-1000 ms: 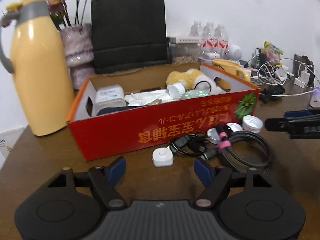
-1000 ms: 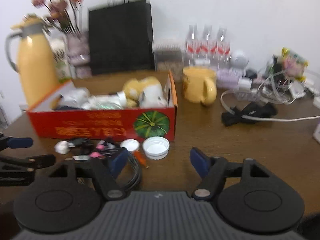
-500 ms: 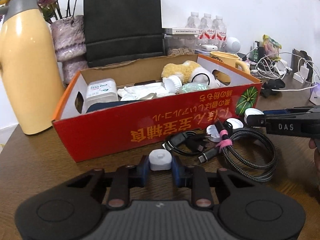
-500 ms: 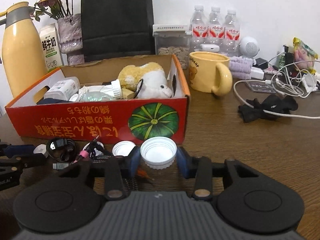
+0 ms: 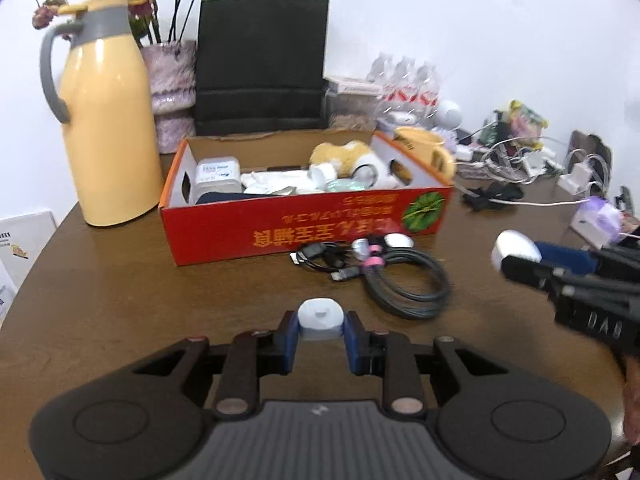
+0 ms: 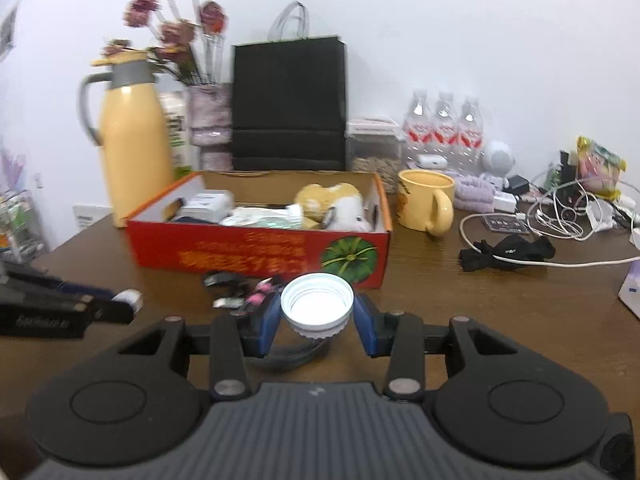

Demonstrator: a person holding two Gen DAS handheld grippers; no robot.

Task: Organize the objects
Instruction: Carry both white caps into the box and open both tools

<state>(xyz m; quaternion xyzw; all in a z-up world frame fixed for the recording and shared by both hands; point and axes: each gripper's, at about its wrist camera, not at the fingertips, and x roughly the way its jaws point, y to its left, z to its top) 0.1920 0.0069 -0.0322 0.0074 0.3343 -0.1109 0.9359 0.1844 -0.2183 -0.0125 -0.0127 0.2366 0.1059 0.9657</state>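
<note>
My left gripper [image 5: 320, 326] is shut on a small white plug-like cap [image 5: 320, 316] and holds it above the brown table, in front of the red cardboard box [image 5: 304, 228]. My right gripper [image 6: 317, 314] is shut on a white jar lid [image 6: 317, 304], lifted above the table before the box [image 6: 260, 254]. The right gripper with its lid [image 5: 516, 250] shows at the right of the left wrist view. The left gripper with its cap [image 6: 130, 300] shows at the left of the right wrist view. The box holds a plush toy [image 6: 332, 204], a white container [image 5: 218, 174] and wrappers.
A coiled black cable with a pink tie [image 5: 404, 276], a plug and another white lid [image 5: 398, 240] lie before the box. A yellow thermos [image 5: 110, 120], vase, black paper bag [image 5: 260, 64], yellow mug [image 6: 428, 200], water bottles and tangled chargers [image 6: 560, 208] stand behind and right.
Both grippers closed on their objects, the left on the small cap, the right on the jar lid, then lifted them off the table and drew back from the box.
</note>
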